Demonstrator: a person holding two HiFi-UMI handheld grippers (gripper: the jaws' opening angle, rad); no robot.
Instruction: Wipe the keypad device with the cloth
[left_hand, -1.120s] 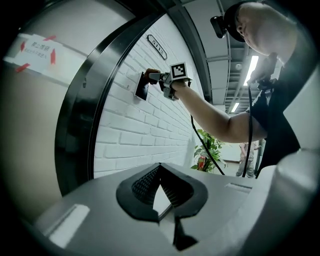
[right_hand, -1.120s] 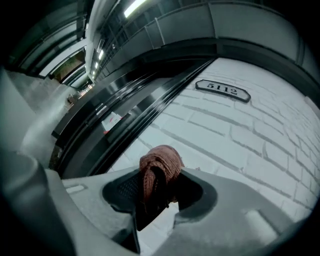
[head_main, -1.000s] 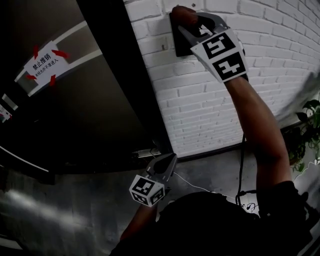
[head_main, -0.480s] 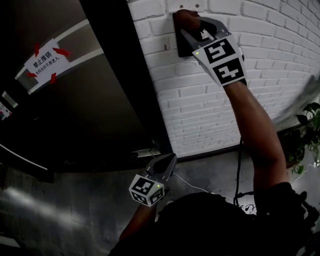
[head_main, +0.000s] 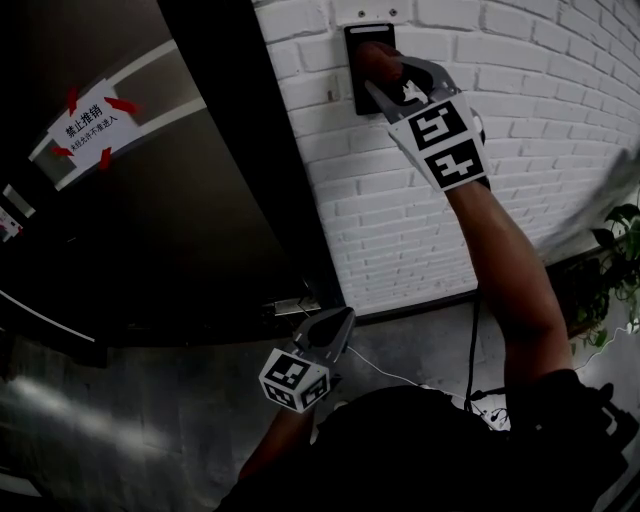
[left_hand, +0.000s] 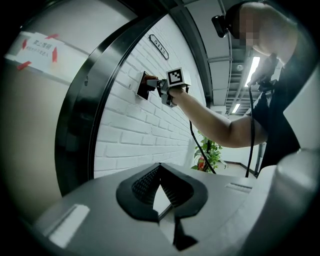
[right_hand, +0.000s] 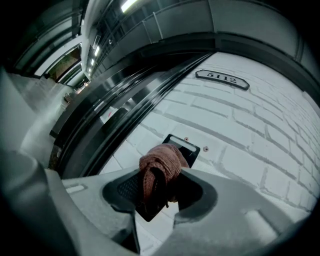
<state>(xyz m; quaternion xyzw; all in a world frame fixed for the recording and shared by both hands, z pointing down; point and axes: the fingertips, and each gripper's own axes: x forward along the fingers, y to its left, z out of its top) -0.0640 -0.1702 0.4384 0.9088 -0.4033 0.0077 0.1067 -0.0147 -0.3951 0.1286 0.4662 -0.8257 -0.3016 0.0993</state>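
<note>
A black keypad device (head_main: 362, 37) is mounted on the white brick wall (head_main: 400, 200). My right gripper (head_main: 383, 78) is raised to it and shut on a bunched reddish-brown cloth (head_main: 372, 57). The cloth presses on the panel's middle, and the panel's top strip shows above it. In the right gripper view the cloth (right_hand: 161, 161) bulges out between the jaws of the right gripper (right_hand: 157, 189) and covers most of the keypad (right_hand: 184, 145). The left gripper view shows keypad (left_hand: 141, 86) and right gripper (left_hand: 161, 90) from below. My left gripper (head_main: 343, 316) hangs low, shut and holding nothing (left_hand: 160, 181).
A dark door with a black frame (head_main: 235, 150) stands left of the keypad. It carries a white notice (head_main: 88, 122) fixed with red tape. A number plate (right_hand: 222, 79) sits higher on the wall. A green plant (head_main: 612, 270) is at the right, and a thin cable (head_main: 390, 373) lies on the grey floor.
My right gripper has slid the cloth down the keypad, so the panel's top edge now shows above it. The left gripper has stayed where it was.
</note>
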